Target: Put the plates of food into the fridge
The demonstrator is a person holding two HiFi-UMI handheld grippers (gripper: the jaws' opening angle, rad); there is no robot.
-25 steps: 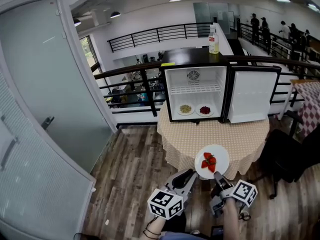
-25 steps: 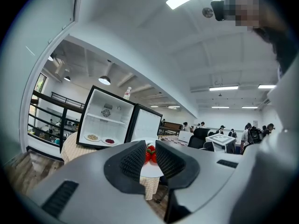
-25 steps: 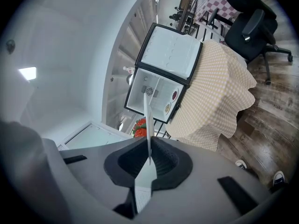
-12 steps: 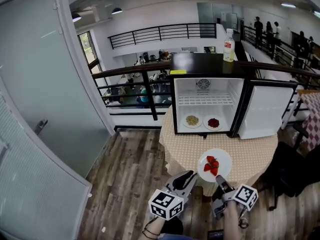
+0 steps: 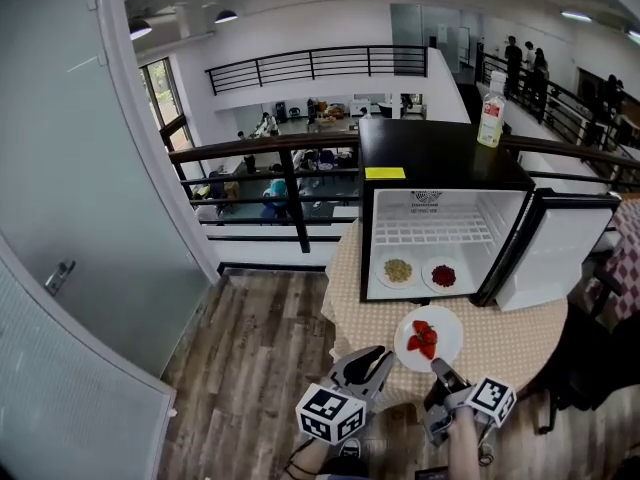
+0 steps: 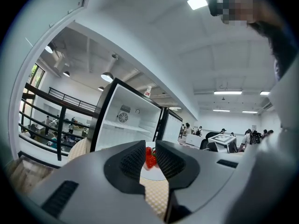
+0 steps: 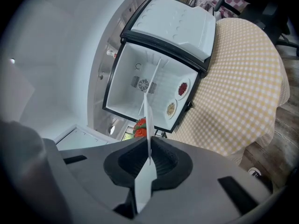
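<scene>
The right hand-held gripper (image 5: 437, 366) was clamped on the rim of the plate (image 5: 447, 320) of strawberries (image 5: 421, 336), facing the open fridge (image 5: 440, 158). The left hand-held gripper (image 5: 380, 354) was slightly open and empty, just beside the plate.

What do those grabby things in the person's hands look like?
The left tongs and the right tongs are both made of grey plastic, with two chunky, rounded jaws. Inside each jaw sits a dark, bumpy pad. Each one also carries a white cube printed with black square patterns, a bit like big puzzle codes.
</scene>
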